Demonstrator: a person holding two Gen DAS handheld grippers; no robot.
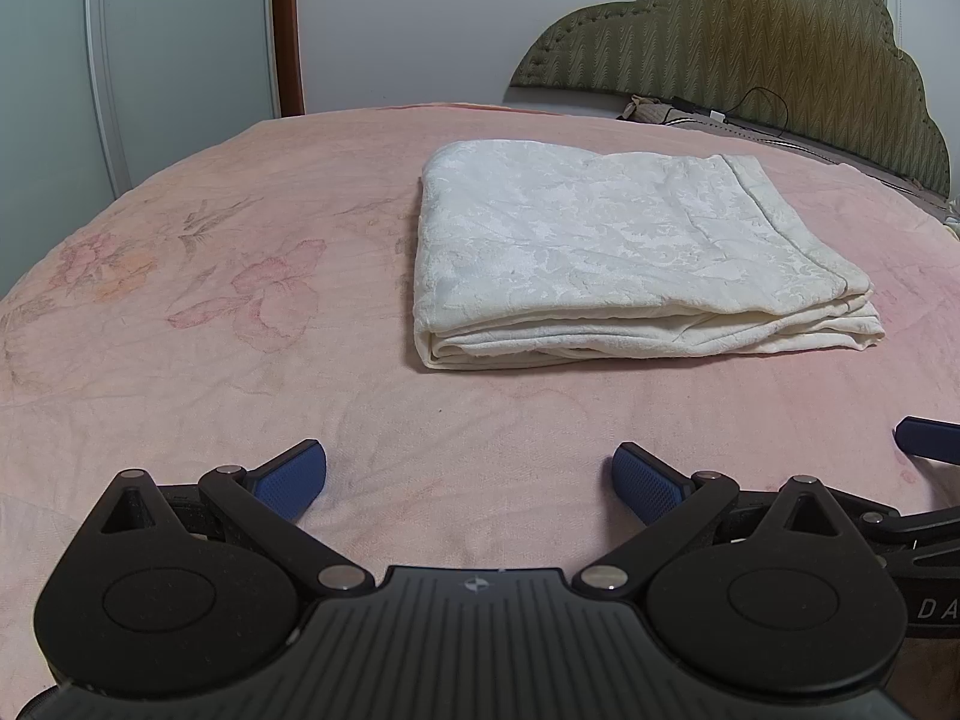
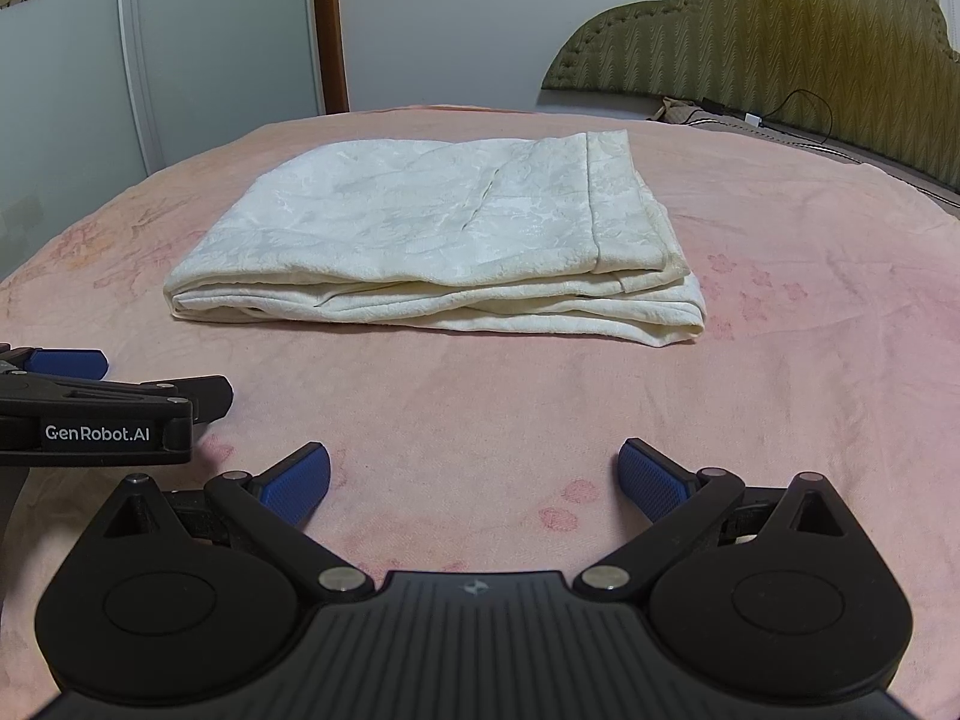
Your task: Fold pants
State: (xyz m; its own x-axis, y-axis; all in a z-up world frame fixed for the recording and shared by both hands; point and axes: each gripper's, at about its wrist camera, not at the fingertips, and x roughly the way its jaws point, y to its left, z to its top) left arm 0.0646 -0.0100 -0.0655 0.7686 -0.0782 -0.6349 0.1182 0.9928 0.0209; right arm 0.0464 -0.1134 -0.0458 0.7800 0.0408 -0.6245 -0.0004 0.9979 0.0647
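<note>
pants (image 1: 636,252) folded into a cream stack on the pink bedspread (image 1: 180,360), both grippers spread and holding nothing.

pants lie mid-bed as a flat rectangle of several layers, long axis running left to right across both views, a hemmed band along the right end toward the headboard (image 1: 750,42); waist and leg ends cannot be told apart. the left gripper (image 1: 469,477) sits near the bed's close edge, blue pads wide apart, well short of the stack. the right gripper (image 2: 474,477) is likewise spread over bare bedspread, clear of the cloth. each gripper shows only partly in the other's view, cut off at the frame edge. small items and a dark cable (image 2: 804,108) at the headboard's foot are too small to identify.
</note>
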